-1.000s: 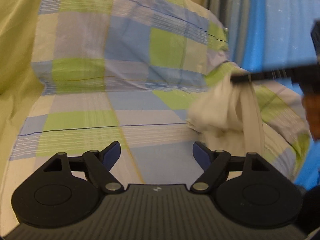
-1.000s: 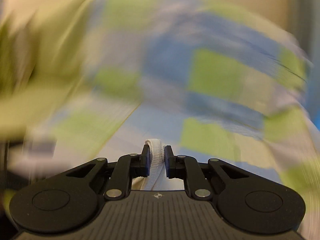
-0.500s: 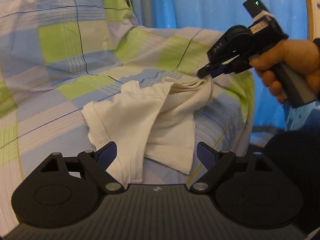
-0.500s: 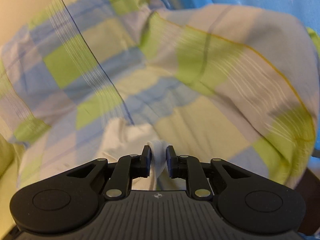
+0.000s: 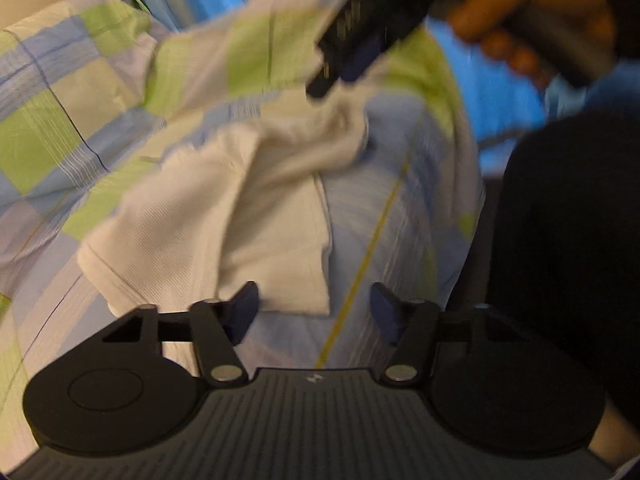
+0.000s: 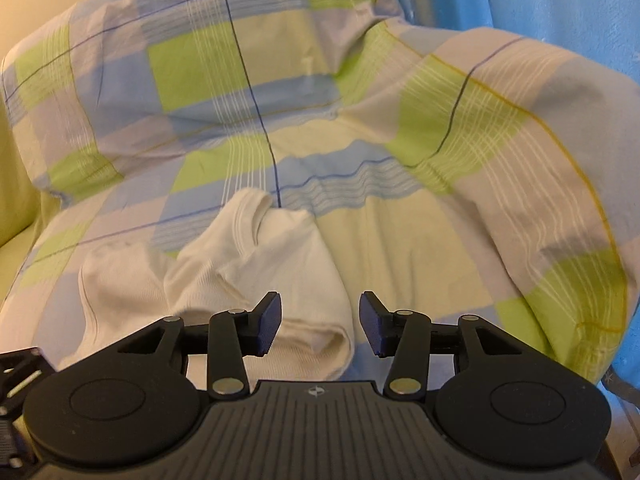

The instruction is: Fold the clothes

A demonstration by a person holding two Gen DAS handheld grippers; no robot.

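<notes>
1. Nearest in the left wrist view, the left gripper (image 5: pixel 314 314) has its jaws spread wide with nothing between them. It hangs just above the near hem of the white shirt (image 5: pixel 224 224). Its left fingertip overlaps the cloth edge, though I cannot tell whether it touches.

2. In the right wrist view, the right gripper (image 6: pixel 320 326) is also parted wide and holds nothing. A rolled fold of the white shirt (image 6: pixel 256 280) lies directly beneath and just ahead of the gap.

3. The shirt lies crumpled, not flat, on the checked bedsheet (image 6: pixel 400 240). One layer is doubled over another, and a ribbed neckline or cuff sticks up at its far end in the right view.

4. As I judge it, the key relation is that the garment's long axis runs from the left gripper's near hem away toward the right gripper (image 5: pixel 344 60), seen blurred at the bunched far end. Each tool is therefore nearer to one opposite end, the left to the hem and the right to the gathered top.

5. Spreading the shirt before folding probably calls for both to pinch their own ends and draw apart along that axis.

6. Farther back, a hand (image 5: pixel 532 28) grips the right tool's handle. Beyond it the sheet humps up against a blue curtain (image 6: pixel 560 0).
</notes>
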